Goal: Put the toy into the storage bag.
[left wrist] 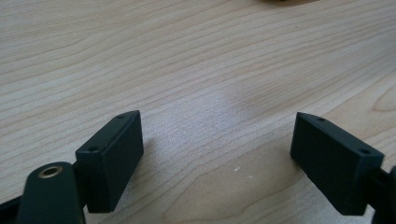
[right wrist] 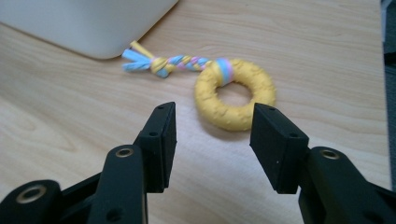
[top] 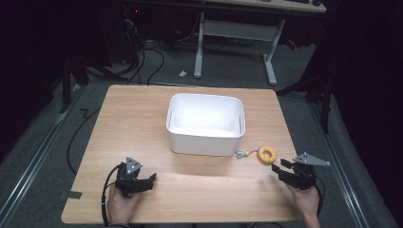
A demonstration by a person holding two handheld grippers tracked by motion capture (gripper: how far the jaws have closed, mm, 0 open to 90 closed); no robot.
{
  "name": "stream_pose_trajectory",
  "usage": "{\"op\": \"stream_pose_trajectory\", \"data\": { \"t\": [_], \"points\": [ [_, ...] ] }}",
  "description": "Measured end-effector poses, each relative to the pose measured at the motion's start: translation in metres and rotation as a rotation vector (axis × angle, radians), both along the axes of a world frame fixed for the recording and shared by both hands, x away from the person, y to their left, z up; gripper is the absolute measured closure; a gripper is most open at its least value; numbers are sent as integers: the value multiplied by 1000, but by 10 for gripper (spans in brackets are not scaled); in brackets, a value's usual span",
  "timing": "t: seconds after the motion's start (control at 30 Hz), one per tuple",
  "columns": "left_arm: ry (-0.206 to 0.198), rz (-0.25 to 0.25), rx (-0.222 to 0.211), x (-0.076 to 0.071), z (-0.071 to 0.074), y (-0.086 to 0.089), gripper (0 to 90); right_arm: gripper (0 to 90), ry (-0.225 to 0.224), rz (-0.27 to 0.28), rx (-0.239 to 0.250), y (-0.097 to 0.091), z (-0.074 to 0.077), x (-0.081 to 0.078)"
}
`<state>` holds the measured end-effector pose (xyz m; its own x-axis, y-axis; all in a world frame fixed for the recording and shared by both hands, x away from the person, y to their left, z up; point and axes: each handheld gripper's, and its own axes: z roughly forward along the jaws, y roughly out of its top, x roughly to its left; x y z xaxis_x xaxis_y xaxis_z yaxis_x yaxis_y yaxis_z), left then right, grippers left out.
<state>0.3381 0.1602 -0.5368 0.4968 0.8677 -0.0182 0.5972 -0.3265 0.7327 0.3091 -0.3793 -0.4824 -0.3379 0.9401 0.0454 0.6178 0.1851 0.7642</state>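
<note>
Yellow ring toy flat on table, braided tail toward white bin, right hand-held gripper parted, empty, left hand-held gripper wide

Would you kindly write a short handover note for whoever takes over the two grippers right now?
Left gripper: jaws open, nothing between them, low over the bare wooden table at its near left.
Right gripper: jaws open and not holding anything, aimed at the yellow ring toy, which lies just beyond them.
Things: the ring toy, with its braided rope tail, lies flat on the table by the near right corner of the white bin; the tail's end lies right by the bin's corner. The bin looks empty.
Done: nothing is picked up yet.
Left: probably close the right jaws on the ring and lift it, likely into the bin.
</note>
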Motion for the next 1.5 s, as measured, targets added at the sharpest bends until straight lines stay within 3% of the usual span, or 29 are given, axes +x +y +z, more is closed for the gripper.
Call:
{"op": "stream_pose_trajectory", "data": {
  "t": [0.27, 0.63, 0.93, 1.3, 1.33, 1.5],
  "points": [
    [0, 0, 0, 0, 0, 0, 175, 526, 1, -35, -21, -3, 5, 17],
    [0, 0, 0, 0, 0, 0, 175, 544, 95, -55, -70, 2, 3, 53],
    [-2, 1, 0, 0, 0, 0, 174, 544, 145, -75, -95, 3, -6, 73],
    [0, -1, 0, 0, 0, 0, 174, 545, 209, -93, -120, 2, -18, 85],
    [0, -2, 0, -1, 0, 0, 174, 550, 233, -96, -154, 4, -20, 86],
    [0, -2, 0, -1, 0, 0, 174, 581, 256, -107, -142, 4, -22, 89]
  ]
}}
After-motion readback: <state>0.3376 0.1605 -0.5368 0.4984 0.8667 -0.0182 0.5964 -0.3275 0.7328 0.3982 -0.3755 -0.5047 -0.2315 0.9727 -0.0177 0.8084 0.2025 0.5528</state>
